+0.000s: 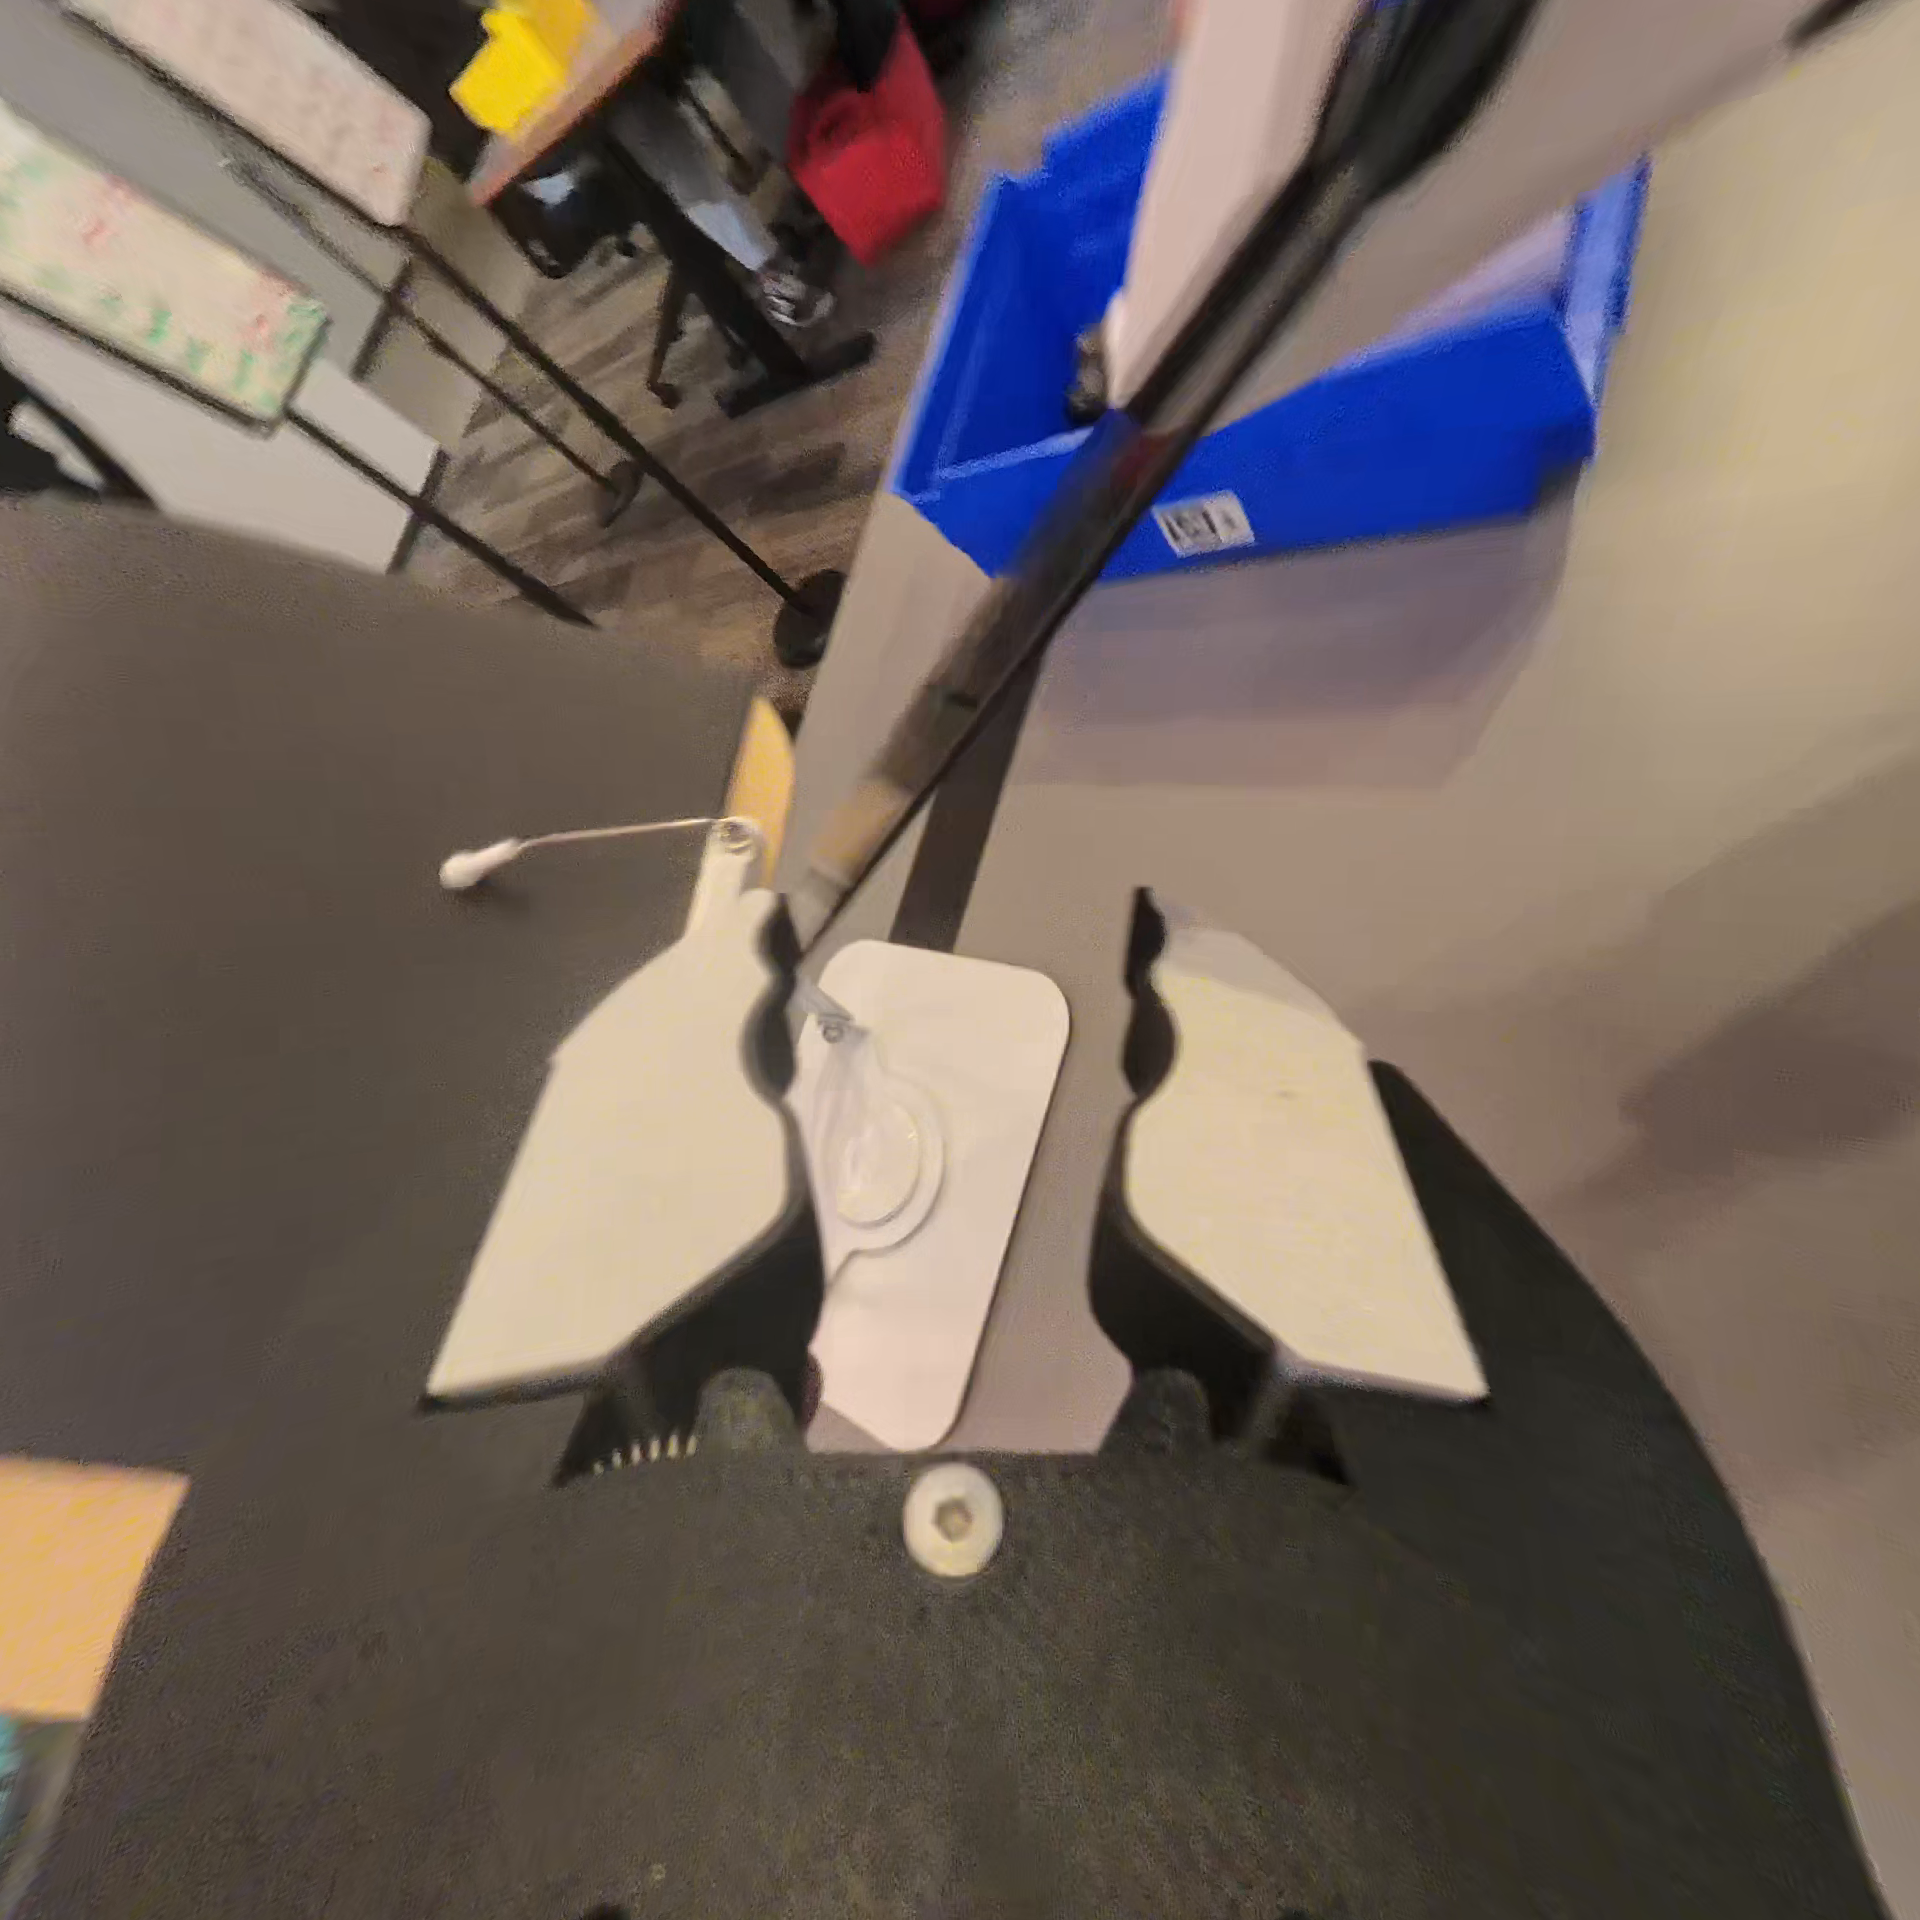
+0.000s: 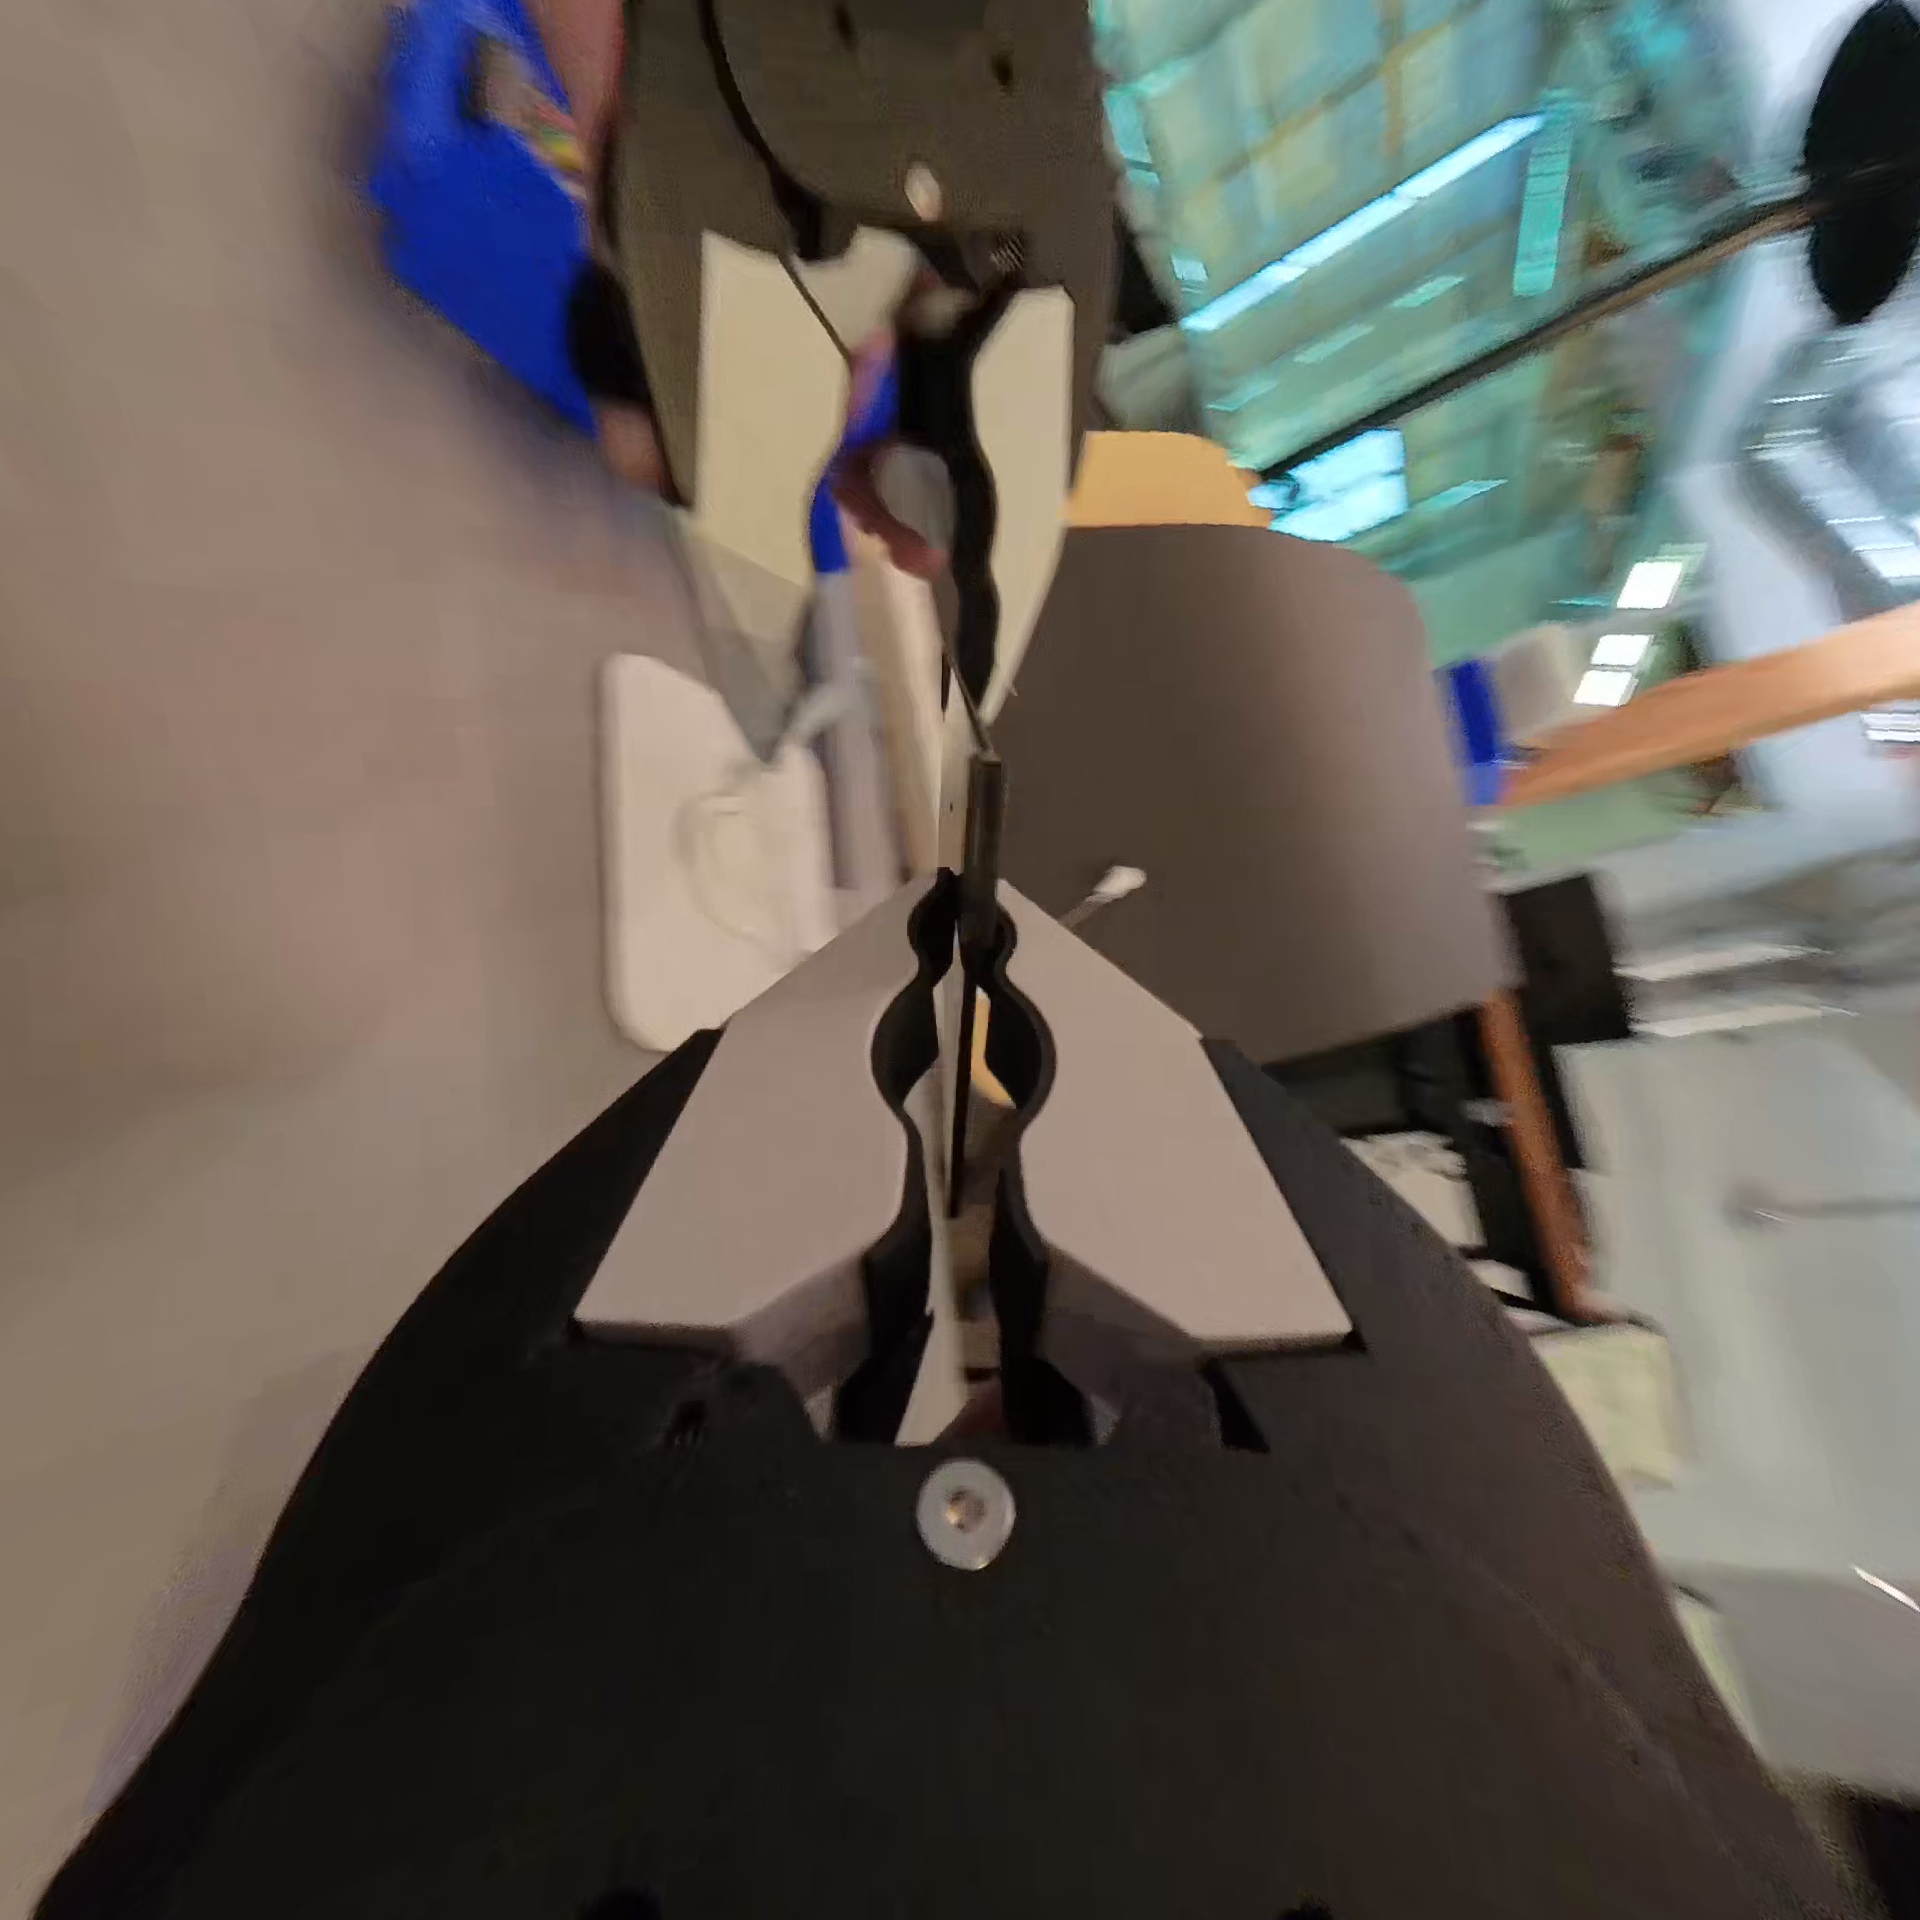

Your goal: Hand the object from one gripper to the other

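Observation:
My right gripper (image 2: 971,896) is shut on a thin dark stick-like object (image 2: 983,821), which sticks out forward past its fingertips. The object's far end lies against one fingertip (image 2: 1003,686) of my left gripper (image 2: 894,681), which faces me with its jaws apart. In the left wrist view my left gripper (image 1: 956,914) is open. The object (image 1: 1013,649) runs from its left fingertip (image 1: 774,920) up to the right gripper (image 1: 1127,364) at the top. The right pad of the left gripper stands well clear of it.
A white pad with a clear blister (image 1: 956,1143) lies on the grey table under the left gripper, also in the right wrist view (image 2: 675,831). A cotton swab (image 1: 478,862) lies on the dark mat (image 1: 312,831). A blue bin (image 1: 1351,436) stands behind.

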Demonstrator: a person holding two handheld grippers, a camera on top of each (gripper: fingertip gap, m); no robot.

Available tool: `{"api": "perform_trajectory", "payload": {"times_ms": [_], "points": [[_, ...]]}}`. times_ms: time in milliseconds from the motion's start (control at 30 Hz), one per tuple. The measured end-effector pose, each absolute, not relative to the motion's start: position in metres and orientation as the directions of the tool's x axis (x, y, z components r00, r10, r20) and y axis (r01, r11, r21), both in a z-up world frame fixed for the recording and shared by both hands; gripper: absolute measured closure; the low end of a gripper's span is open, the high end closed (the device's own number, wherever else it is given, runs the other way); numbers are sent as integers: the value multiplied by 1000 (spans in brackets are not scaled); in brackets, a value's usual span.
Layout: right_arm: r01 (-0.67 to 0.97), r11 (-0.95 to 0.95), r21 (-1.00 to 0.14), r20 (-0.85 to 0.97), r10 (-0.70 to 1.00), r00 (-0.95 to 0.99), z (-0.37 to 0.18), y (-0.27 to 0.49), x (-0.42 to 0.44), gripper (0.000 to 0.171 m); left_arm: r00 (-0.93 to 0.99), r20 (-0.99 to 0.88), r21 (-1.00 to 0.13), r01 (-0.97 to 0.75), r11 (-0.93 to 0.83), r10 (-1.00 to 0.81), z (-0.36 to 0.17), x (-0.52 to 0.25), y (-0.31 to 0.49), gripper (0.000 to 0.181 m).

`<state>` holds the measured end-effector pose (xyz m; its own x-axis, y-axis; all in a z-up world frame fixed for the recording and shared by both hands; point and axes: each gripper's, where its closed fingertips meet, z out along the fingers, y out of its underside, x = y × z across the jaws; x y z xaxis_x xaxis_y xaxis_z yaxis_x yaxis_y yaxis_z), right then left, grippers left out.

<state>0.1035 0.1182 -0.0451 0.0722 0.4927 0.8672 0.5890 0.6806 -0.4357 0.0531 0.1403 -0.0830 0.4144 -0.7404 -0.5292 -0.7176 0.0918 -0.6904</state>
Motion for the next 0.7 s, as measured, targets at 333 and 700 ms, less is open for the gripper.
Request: {"api": "perform_trajectory", "payload": {"times_ms": [333, 700], "points": [[626, 780, 1, 897, -277, 344, -4, 98, 17, 171, 495, 374, -923, 111, -370, -784, -5, -13, 117, 107], [546, 834, 75, 914, -277, 297, -49, 78, -27, 160, 558, 354, -931, 136, -339, -751, -22, -33, 107, 173]]}}
